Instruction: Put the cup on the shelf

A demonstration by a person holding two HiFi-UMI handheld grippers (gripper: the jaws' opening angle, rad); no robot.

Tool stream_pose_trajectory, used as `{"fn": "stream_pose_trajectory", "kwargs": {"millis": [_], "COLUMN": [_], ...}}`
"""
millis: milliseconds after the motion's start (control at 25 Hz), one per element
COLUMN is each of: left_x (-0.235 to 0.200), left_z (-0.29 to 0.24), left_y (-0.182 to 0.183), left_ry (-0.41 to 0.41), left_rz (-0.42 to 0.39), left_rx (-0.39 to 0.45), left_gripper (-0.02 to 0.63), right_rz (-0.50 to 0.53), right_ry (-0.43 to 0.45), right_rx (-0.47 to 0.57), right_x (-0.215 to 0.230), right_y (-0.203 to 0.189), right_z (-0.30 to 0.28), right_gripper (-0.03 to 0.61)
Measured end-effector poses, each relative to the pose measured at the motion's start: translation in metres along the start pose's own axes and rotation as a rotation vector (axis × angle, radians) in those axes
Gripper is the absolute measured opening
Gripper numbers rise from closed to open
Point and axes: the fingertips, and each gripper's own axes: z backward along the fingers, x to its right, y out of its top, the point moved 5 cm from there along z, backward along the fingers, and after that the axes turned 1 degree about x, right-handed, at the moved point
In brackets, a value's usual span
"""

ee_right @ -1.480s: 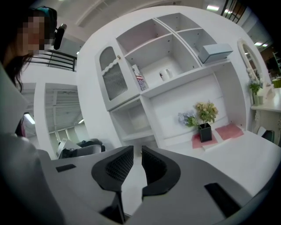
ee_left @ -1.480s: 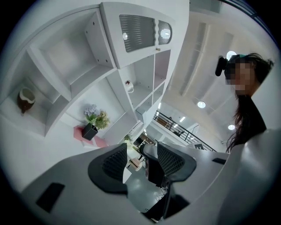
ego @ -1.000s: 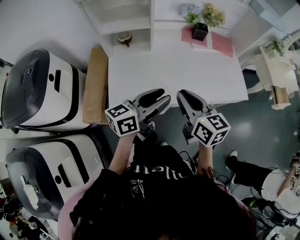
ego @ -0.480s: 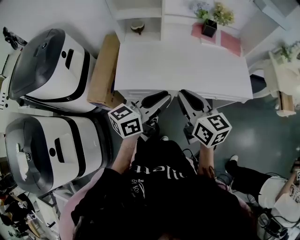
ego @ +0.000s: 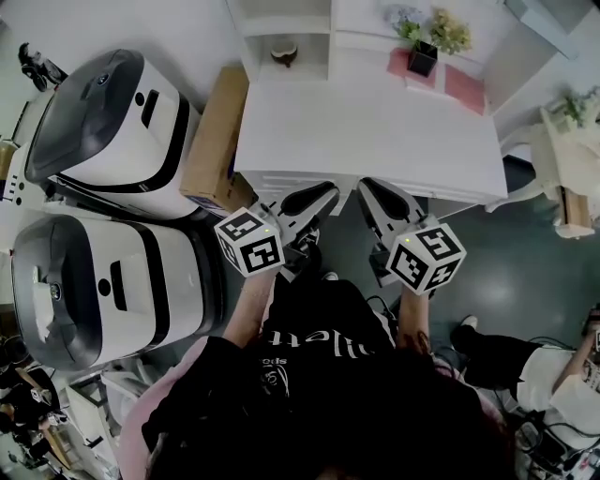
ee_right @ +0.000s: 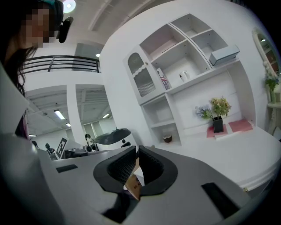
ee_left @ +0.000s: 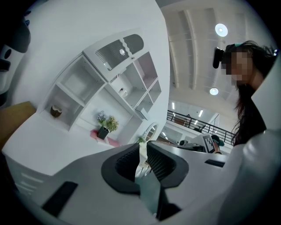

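Note:
A small brown cup [ego: 284, 53] stands in the lower left compartment of the white shelf [ego: 281, 23] at the back of the white table [ego: 375, 131]. The same cup [ee_left: 55, 111] shows in the left gripper view, and the cup [ee_right: 167, 139] shows far off in the right gripper view. Both grippers hover off the table's near edge, well short of the cup. My left gripper [ego: 314, 200] is shut with nothing between its pads [ee_left: 154, 159]. My right gripper [ego: 375, 195] is shut and holds nothing either, as its own view shows [ee_right: 137, 154].
Two large white-and-dark machines [ego: 103, 127] [ego: 94, 291] stand left of the table, with a cardboard box [ego: 217, 141] between them and it. A potted plant [ego: 424, 56] and pink mats [ego: 464, 89] sit at the table's back right. A person's legs [ego: 506, 352] show at lower right.
The head view has pulled back and swung left, so table and shelf sit higher and more to the right. The left jaws have drawn together. Both grippers stay before the table edge.

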Motion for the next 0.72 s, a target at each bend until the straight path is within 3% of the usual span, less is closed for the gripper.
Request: {"fn": "stream_pose_trajectory", "kwargs": {"millis": [720], "left_x": [0.0015], "left_z": [-0.0004], "left_y": [-0.0099], "left_ry": [0.005], "left_rz": [-0.006], "left_rx": [-0.049], "left_gripper": [0.063], "right_rz": [-0.001], "right_ry": [-0.006], "right_rx": [0.007], "right_x": [-0.0016], "right_y": [-0.0033], "right_z": [0.0085], "right_gripper": [0.058]}}
